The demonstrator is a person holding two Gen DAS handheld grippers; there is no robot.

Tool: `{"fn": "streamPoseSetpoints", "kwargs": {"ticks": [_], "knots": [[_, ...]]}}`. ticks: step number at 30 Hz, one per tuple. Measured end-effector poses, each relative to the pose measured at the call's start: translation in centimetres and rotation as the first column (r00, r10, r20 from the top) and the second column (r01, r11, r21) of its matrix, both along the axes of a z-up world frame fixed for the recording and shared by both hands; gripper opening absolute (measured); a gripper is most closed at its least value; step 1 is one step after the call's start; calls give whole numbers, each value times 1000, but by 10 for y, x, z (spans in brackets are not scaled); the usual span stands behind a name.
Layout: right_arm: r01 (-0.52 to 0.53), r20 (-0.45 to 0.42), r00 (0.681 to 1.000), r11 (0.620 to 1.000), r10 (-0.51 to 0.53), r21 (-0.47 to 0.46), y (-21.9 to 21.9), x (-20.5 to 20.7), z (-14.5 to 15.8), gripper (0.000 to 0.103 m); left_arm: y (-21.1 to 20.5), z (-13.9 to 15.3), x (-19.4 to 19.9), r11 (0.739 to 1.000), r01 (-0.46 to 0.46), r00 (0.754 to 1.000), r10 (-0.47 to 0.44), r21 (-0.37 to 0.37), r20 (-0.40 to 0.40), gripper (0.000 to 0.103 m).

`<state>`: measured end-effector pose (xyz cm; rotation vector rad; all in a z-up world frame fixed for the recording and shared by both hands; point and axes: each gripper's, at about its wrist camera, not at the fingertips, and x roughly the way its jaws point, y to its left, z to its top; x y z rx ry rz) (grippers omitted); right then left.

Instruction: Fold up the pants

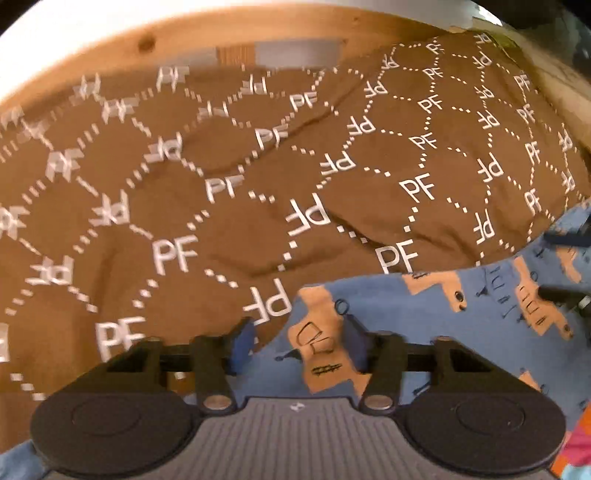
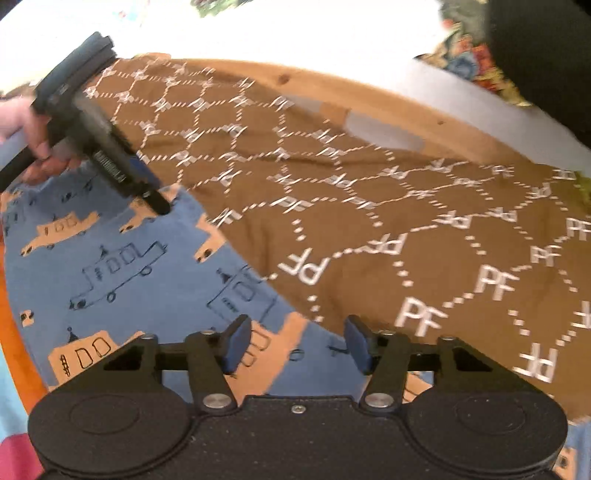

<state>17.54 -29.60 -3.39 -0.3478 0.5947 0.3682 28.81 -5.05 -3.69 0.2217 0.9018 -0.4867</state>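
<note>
Blue pants [image 1: 424,317] printed with orange and outlined cars lie flat on a brown cloth [image 1: 221,192] with white PF lettering. They also show in the right wrist view [image 2: 122,258]. My left gripper [image 1: 295,341] is open, its blue pads just above the pants' upper edge. My right gripper [image 2: 295,343] is open over the same edge, further along. In the right wrist view the left gripper [image 2: 162,206] shows at the upper left, held by a hand, its tips at the pants' edge. The right gripper's fingertips [image 1: 554,295] show at the right of the left wrist view.
The brown cloth [image 2: 369,221] covers a wooden table [image 1: 184,33] whose far edge shows beyond it. Bright orange, pink and light blue fabric [image 2: 14,332] lies beside the pants at the left. A dark object [image 2: 535,55] and floral fabric are at the upper right.
</note>
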Motion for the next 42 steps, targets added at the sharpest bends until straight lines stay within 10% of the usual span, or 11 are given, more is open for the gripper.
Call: {"fn": "streamPoseSetpoints", "kwargs": {"ticks": [4,11,15,19,26,30,36,39,42], "knots": [[68,-11,998,996,-69,-58,-1,4,-13,39,-9,2,1,999,-3,998,0,40,66,11],[216,64,976,968,-210,-124,-7,0,-7,36,-30,-5,-16,979,-57,970,8,196,242,23],[178,42,983,983,-177,-36,-8,-27,7,39,-26,14,-65,988,-41,941,-12,149,339,24],[107,-17,994,994,-107,-20,4,-54,-5,49,-20,5,-109,999,32,969,-40,39,246,38],[306,-11,952,952,-306,-29,-35,-69,-6,70,24,-14,-130,993,-39,990,24,107,136,48],[421,-27,907,907,-420,26,-60,-83,1,70,66,3,-139,985,-132,985,117,109,130,47],[268,12,963,963,-268,37,-29,-92,2,74,90,17,-126,964,-263,942,265,-37,205,62],[243,-10,970,970,-243,2,-21,-90,-10,78,109,0,-106,934,-356,916,355,-28,186,56],[298,-33,954,954,-297,33,-37,-90,-15,85,135,0,-101,909,-408,892,416,-81,175,22]]}}
